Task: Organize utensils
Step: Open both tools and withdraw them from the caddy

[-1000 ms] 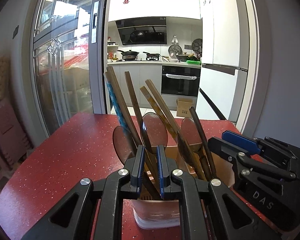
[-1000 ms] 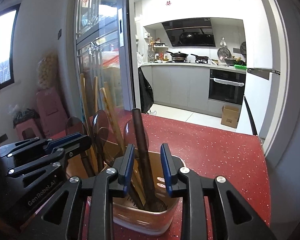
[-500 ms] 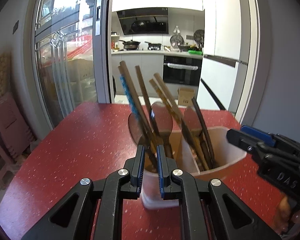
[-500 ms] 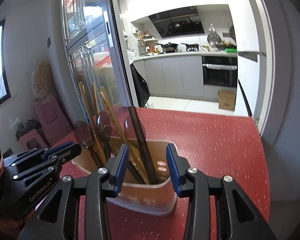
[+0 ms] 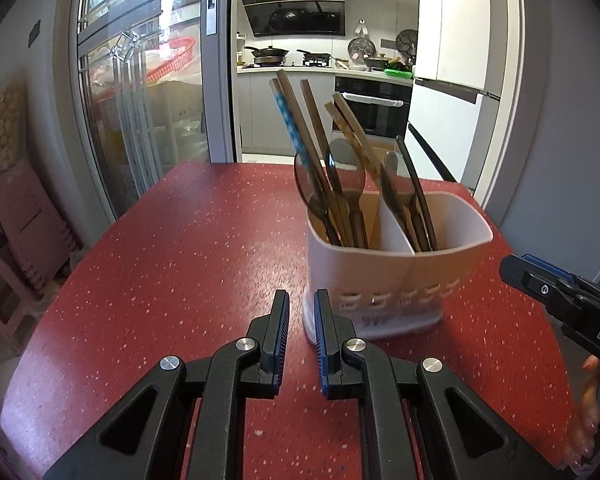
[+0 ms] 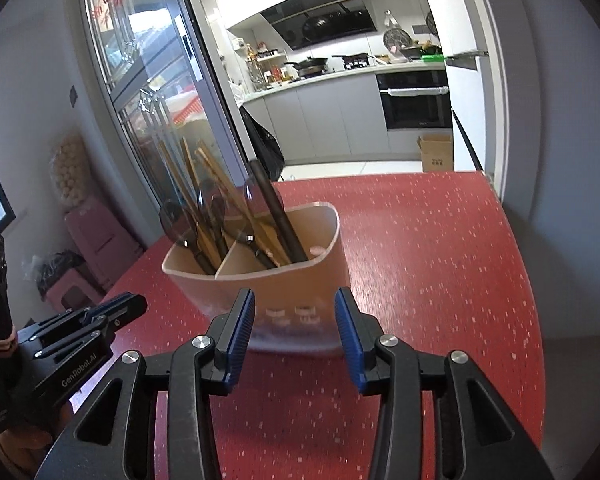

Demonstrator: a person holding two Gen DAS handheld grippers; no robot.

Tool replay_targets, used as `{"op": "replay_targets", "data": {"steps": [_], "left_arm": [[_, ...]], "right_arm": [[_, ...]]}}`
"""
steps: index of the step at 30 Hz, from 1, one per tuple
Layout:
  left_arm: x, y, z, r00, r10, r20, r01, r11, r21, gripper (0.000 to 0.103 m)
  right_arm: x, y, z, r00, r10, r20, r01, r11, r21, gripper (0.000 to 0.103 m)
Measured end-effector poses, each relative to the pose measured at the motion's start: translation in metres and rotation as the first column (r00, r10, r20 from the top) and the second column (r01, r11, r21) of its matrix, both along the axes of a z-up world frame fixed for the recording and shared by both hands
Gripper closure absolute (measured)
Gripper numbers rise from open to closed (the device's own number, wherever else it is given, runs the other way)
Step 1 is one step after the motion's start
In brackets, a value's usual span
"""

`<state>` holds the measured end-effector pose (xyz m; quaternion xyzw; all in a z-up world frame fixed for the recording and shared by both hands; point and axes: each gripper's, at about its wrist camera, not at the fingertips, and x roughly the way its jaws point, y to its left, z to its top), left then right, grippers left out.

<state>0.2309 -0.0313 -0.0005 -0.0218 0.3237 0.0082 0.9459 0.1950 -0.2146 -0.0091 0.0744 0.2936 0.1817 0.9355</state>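
I hold both grippers low over a red speckled table (image 5: pixel 188 248), just short of a white two-compartment utensil holder (image 5: pixel 380 276) that stands upright on it, nearer the table's right side in my left wrist view. My left gripper (image 5: pixel 302 312) has its blue-padded jaws drawn close together with only a narrow gap and nothing between them; its right fingertip (image 5: pixel 322 304) lines up with the holder's lower left corner, though I cannot tell whether it touches. My right gripper (image 6: pixel 295 308) has its jaws spread apart and empty, and the holder's near wall (image 6: pixel 292 284) shows in the gap beyond them, not between the pads. In my left wrist view, the holder's left compartment carries wooden chopsticks (image 5: pixel 312 136), one with a blue patterned shaft (image 5: pixel 290 124), together with dark translucent spoons (image 5: pixel 346 172) standing bowl-up. The right compartment holds more spoons (image 5: pixel 394 176) and a dark stick-like utensil (image 5: pixel 414 188), all leaning toward the upper left. A divider wall (image 5: pixel 392 228) splits the two compartments. The tip of my right gripper enters the left wrist view at the right edge (image 5: pixel 540 284), level with the holder's side and apart from it. Behind the table, a glass sliding door (image 5: pixel 140 92) opens onto a kitchen with an oven (image 5: pixel 374 108) and pans on a stove (image 5: pixel 288 56).
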Motion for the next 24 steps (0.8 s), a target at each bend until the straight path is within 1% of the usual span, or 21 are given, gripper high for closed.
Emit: {"op": "replay_targets", "data": {"steps": [5, 6, 7, 8, 9, 11, 14, 18, 21, 24], "left_arm": [[-0.010, 0.003, -0.006, 1.000, -0.011, -0.028, 0.011, 1.000, -0.013, 0.062], [-0.012, 0.003, -0.008, 0.999, -0.009, -0.032, 0.009, 1.000, -0.013, 0.059], [-0.013, 0.004, -0.009, 0.999, -0.006, -0.037, 0.006, 1.000, -0.013, 0.024], [-0.016, 0.006, -0.010, 0.999, 0.003, -0.045, -0.004, 1.000, -0.018, 0.000], [-0.021, 0.010, -0.010, 0.999, 0.031, -0.027, -0.031, 0.999, -0.026, 0.000], [-0.029, 0.012, -0.009, 0.999, 0.035, 0.002, -0.035, 0.999, -0.030, 0.000], [-0.030, 0.013, -0.014, 0.999, 0.029, -0.029, -0.030, 0.999, -0.012, 0.000], [-0.032, 0.017, -0.023, 0.997, 0.027, -0.071, -0.028, 1.000, -0.009, 0.000], [-0.036, 0.017, -0.028, 0.996, 0.021, -0.087, -0.021, 1.000, 0.000, 0.000], [-0.043, 0.017, -0.031, 0.996, 0.016, -0.086, -0.015, 1.000, 0.009, 0.000]], "right_arm": [[-0.009, -0.001, -0.008, 0.999, -0.009, -0.044, 0.010, 1.000, 0.022, 0.057], [-0.010, -0.001, -0.010, 0.999, -0.010, -0.052, 0.011, 1.000, 0.026, 0.057], [-0.012, -0.002, -0.012, 0.998, -0.013, -0.062, 0.015, 1.000, 0.028, 0.057], [-0.013, -0.002, -0.016, 0.997, -0.017, -0.071, 0.019, 0.999, 0.029, 0.057], [-0.014, -0.003, -0.017, 0.997, -0.019, -0.079, 0.022, 0.999, 0.029, 0.057], [-0.017, -0.004, -0.021, 0.996, -0.022, -0.092, 0.024, 0.999, 0.028, 0.057], [-0.018, -0.003, -0.024, 0.993, -0.026, -0.113, 0.028, 0.999, 0.018, 0.057], [-0.022, -0.001, -0.029, 0.989, -0.032, -0.142, 0.034, 0.999, 0.011, 0.056], [-0.025, 0.001, -0.035, 0.984, -0.033, -0.172, 0.034, 0.999, 0.000, 0.053], [-0.028, 0.002, -0.041, 0.979, -0.039, -0.201, 0.037, 0.999, -0.013, 0.051]]}}
